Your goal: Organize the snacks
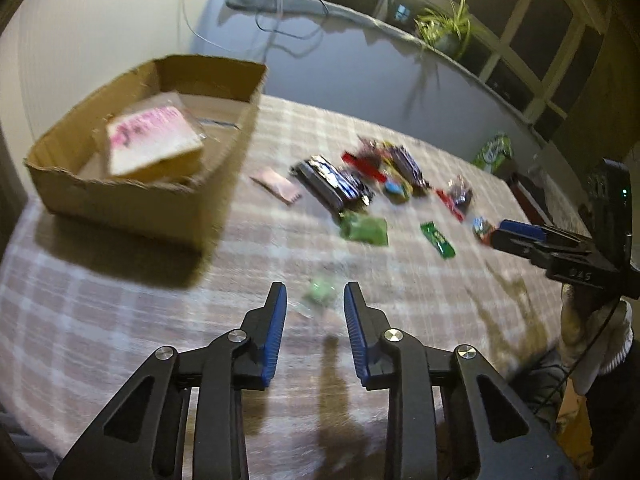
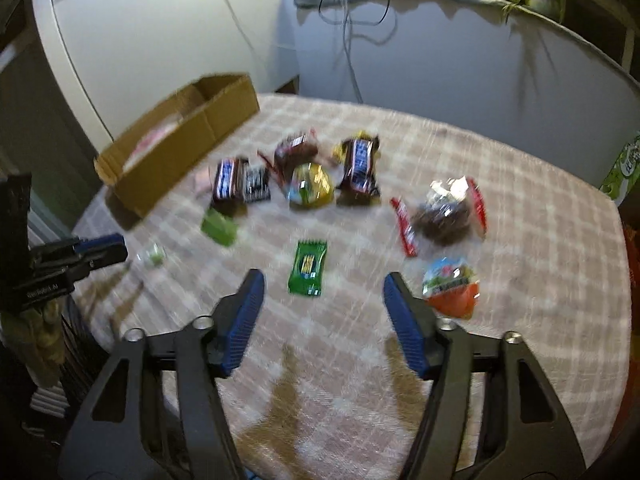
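Several snack packets lie scattered on a checked tablecloth (image 1: pixel 100 320). An open cardboard box (image 1: pixel 132 196) at the left holds a pink-printed packet (image 1: pixel 154 146). My left gripper (image 1: pixel 315 294) is open and empty, with a small clear packet of green sweets (image 1: pixel 320 290) on the cloth between its fingertips. My right gripper (image 2: pixel 323 282) is open and empty above a green wrapped bar (image 2: pixel 307 267). An orange and green packet (image 2: pixel 452 286) lies by its right finger. The box also shows in the right wrist view (image 2: pixel 176 148).
Dark chocolate bar multipacks (image 2: pixel 358 170), a yellow-green packet (image 2: pixel 311 187), a clear bag of dark sweets (image 2: pixel 444 212) and a green pouch (image 2: pixel 219 227) lie mid-table. A green carton (image 1: pixel 493 152) stands at the far right edge. A grey wall ledge with a plant (image 1: pixel 444 26) runs behind.
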### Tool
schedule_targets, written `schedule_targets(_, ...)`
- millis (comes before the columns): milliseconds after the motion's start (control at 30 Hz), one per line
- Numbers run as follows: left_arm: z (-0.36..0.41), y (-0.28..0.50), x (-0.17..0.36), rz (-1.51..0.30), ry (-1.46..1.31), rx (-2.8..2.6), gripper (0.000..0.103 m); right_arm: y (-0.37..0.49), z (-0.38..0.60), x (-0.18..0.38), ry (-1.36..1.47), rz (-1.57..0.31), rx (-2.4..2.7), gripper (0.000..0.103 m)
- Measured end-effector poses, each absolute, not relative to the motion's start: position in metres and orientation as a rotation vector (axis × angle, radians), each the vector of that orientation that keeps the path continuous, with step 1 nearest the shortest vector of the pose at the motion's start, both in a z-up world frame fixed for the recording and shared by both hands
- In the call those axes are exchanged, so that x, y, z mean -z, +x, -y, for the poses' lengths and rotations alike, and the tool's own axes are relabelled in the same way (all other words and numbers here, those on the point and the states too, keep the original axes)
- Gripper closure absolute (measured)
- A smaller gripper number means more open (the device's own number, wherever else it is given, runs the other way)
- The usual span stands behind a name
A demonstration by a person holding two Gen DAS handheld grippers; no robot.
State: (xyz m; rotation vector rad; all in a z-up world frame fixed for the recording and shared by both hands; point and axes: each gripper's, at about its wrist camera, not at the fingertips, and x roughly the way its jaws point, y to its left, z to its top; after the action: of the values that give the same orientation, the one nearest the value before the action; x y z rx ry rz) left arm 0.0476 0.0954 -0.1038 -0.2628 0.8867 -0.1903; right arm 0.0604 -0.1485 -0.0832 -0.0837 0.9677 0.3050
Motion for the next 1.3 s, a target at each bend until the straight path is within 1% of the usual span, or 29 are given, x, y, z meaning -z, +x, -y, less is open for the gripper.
schedule_targets(33,-0.092,0.048,0.105,-0.892,-0.257,0.194,0.075,0.062,0.145,0.09,-0.098,-0.981,-0.306,0.051)
schedule_targets(200,-0.079,0.058,0.115,-0.923,-0.194,0.201,0.077,0.068,0.135,0.11,-0.108,-1.013,-0.308,0.059)
schedule_targets(333,-0.075,0.061,0.118,-0.924,-0.141,0.181,0.078,0.075,0.132,0.116,-0.108,-1.014,-0.296,0.061)
schedule_targets(633,-0.06,0.065,0.119,-0.927,0.005,0.182,0.077,0.083,0.127,0.124,-0.107,-1.029,-0.298,0.061)
schedule_targets(867,-0.057,0.071,0.123,-0.923,0.009,0.183,0.077,0.089,0.119,0.129,-0.156,-1.034,-0.281,0.061)
schedule_targets(900,-0.058,0.071,0.123,-0.921,0.004,0.183,0.078,0.09,0.117,0.129,-0.168,-1.034,-0.277,0.065)
schedule_targets(933,-0.058,0.071,0.124,-0.921,0.001,0.182,0.078,0.09,0.116,0.129,-0.175,-1.034,-0.276,0.072)
schedule_targets(967,-0.058,0.071,0.124,-0.919,-0.002,0.181,0.083,0.09,0.116,0.128,-0.178,-1.036,-0.278,0.075)
schedule_targets(1000,-0.059,0.071,0.124,-0.918,-0.007,0.179,0.083,0.09,0.115,0.128,-0.178,-1.038,-0.283,0.077)
schedule_targets(1300,-0.065,0.069,0.121,-0.906,-0.052,0.171,0.087,0.088,0.116,0.127,-0.172,-1.035,-0.281,0.078)
